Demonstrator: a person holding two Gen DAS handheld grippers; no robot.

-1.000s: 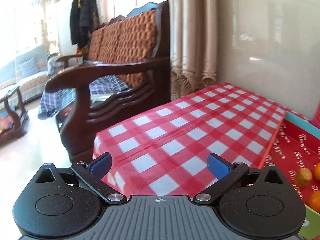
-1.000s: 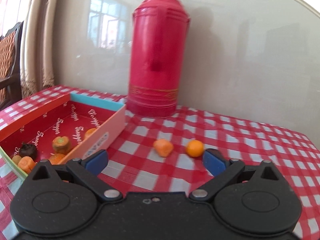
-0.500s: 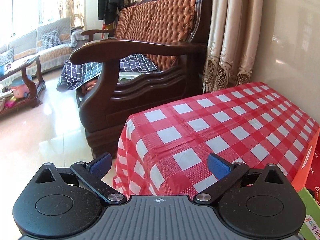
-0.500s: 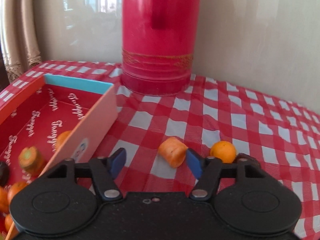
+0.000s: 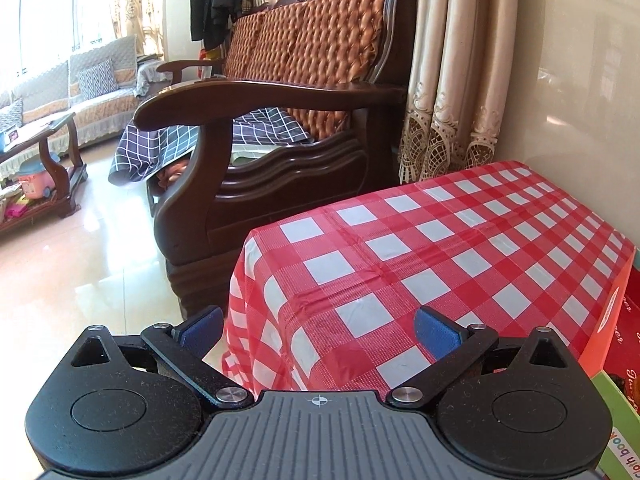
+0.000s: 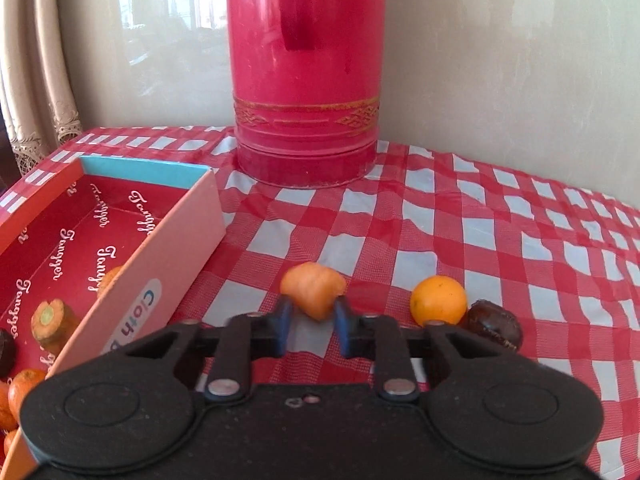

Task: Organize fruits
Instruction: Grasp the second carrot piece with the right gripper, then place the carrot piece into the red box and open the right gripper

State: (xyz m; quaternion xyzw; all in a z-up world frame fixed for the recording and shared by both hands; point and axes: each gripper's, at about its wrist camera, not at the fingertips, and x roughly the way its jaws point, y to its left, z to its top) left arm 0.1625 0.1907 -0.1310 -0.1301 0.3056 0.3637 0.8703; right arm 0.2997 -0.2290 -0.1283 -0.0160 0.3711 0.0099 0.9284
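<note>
From the right wrist camera I see my right gripper (image 6: 310, 326) pinching an orange fruit piece (image 6: 313, 289) between its blue fingertips (image 6: 285, 316), low over the table (image 6: 500, 240) with its red-and-white checked cloth. I take the box (image 6: 160, 256) as my landmark. The pinched piece sits just to the right of the box's pink side wall. Farther right of the box a round orange (image 6: 439, 299) lies on the cloth, and a dark brown fruit (image 6: 496, 326) touches its right side. Behind the box, against the wall, stands a tall red thermos (image 6: 306, 80). Inside the box I make out an orange stub with a pale green top (image 6: 50, 320), several small oranges (image 6: 24, 392) at the near corner and another orange fruit (image 6: 110, 280) partly hidden behind the side wall.

The left wrist camera shows none of that fruit. It gives me my left gripper (image 5: 318, 330), fingers spread wide with nothing between them, above the table corner left of the box, whose orange wall (image 5: 608, 320) is only a sliver at the frame's right edge. Beyond the table are a dark wooden sofa (image 5: 280, 128) and a lace-trimmed curtain (image 5: 452, 80).

The box floor repeats a script word that reads like "Tangger". Its pink wall reads "Cloth", the rest hidden by my gripper; in the left view a green edge shows "book" upside down.
</note>
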